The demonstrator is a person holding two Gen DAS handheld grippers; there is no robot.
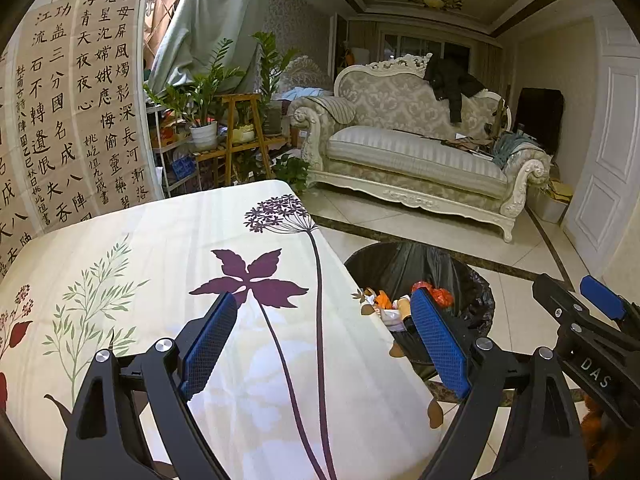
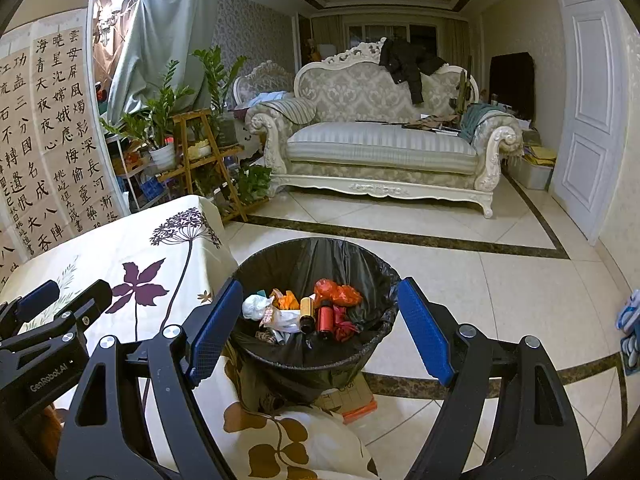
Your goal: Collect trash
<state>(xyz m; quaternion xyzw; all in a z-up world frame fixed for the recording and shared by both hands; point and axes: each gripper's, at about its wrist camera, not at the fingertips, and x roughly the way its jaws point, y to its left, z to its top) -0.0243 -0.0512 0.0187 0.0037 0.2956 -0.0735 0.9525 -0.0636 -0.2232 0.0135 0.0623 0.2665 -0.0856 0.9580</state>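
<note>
A black-lined trash bin (image 2: pixel 372 276) stands on the tiled floor beside the table; it also shows in the left wrist view (image 1: pixel 476 280). Inside lie a red bottle (image 2: pixel 326 317), a brown bottle (image 2: pixel 307 314), orange wrappers (image 2: pixel 338 292) and white crumpled paper (image 2: pixel 256 306). My right gripper (image 2: pixel 320 326) is open and empty, held above the bin. My left gripper (image 1: pixel 324 340) is open and empty above the table's floral cloth (image 1: pixel 160 280). The right gripper (image 1: pixel 580 308) shows at the right of the left wrist view; the left gripper (image 2: pixel 60 296) shows at the left of the right wrist view.
A cream sofa (image 2: pixel 380 140) with a black jacket stands at the back. Potted plants on a wooden stand (image 2: pixel 192 128) are at the left, by a calligraphy screen (image 2: pixel 48 120). A cardboard box (image 2: pixel 352 400) lies under the bin. A white door (image 2: pixel 592 92) is at the right.
</note>
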